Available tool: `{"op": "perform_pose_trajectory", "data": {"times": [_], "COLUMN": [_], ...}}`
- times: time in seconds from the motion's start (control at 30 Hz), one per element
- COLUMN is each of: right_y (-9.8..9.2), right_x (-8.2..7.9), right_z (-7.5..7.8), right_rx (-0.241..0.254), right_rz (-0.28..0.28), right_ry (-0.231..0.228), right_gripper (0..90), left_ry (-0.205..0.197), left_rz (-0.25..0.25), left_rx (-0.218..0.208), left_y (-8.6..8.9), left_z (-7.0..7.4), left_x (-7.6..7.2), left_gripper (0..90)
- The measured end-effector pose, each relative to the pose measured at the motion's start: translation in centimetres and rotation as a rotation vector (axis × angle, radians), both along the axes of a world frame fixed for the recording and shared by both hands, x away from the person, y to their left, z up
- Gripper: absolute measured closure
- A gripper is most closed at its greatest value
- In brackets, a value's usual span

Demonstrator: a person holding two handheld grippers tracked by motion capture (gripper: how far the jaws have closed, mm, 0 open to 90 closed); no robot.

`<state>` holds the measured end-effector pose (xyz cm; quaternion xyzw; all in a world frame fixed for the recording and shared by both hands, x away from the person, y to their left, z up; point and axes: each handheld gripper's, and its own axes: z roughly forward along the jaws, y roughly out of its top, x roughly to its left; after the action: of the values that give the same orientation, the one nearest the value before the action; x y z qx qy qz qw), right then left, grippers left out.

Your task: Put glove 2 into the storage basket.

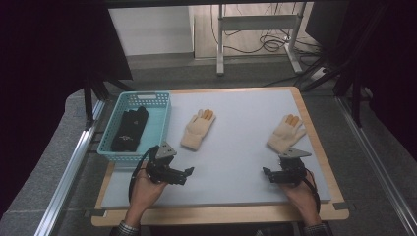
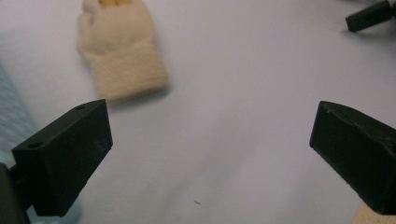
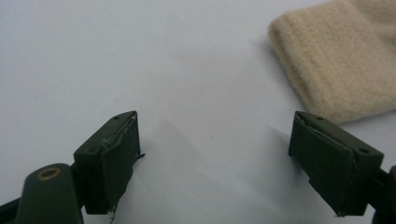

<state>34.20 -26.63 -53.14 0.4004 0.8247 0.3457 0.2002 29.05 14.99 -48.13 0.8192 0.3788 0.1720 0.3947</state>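
Jaws of both grippers stand wide apart with nothing between them, over bare pale grey desk (image 1: pixel 236 147). From the left gripper (image 1: pixel 183 176) view, a cream glove (image 2: pixel 122 51) lies ahead and to the left, cuff nearest, with a sliver of the turquoise basket at the left edge and a black jaw tip of the other gripper in the top right corner. From the right gripper (image 1: pixel 266 175) view, the cuff of the second cream glove (image 3: pixel 341 60) lies just beyond the right-hand jaw, not touching it. The high view adds orange fingertips on both gloves, a black glove (image 1: pixel 130 129) lying in the turquoise basket (image 1: pixel 162 123) at the desk's left edge, the wooden rim, grey carpet, dark curtains, and a white frame with cables behind.
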Motion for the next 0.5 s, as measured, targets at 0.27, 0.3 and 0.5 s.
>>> {"op": "perform_pose_trajectory", "data": {"times": [0.27,0.3,0.5], "right_y": [0.0,0.0,0.0], "right_x": [0.0,0.0,0.0], "right_z": [0.0,0.0,0.0], "right_rx": [-0.002,-0.002,-0.003], "right_rz": [-0.001,-0.001,-0.001], "right_ry": [-0.001,-0.002,-0.002], "right_gripper": [16.3,16.2,16.2], "left_ry": [0.024,0.023,0.032], "left_rz": [0.021,0.026,0.052], "left_rx": [0.005,0.011,0.066], "left_y": [-0.8,-0.8,-0.4], "left_z": [-3.6,-3.8,-5.5], "left_x": [-0.4,-0.4,-0.8], "left_gripper": [0.0,0.0,0.0]}}
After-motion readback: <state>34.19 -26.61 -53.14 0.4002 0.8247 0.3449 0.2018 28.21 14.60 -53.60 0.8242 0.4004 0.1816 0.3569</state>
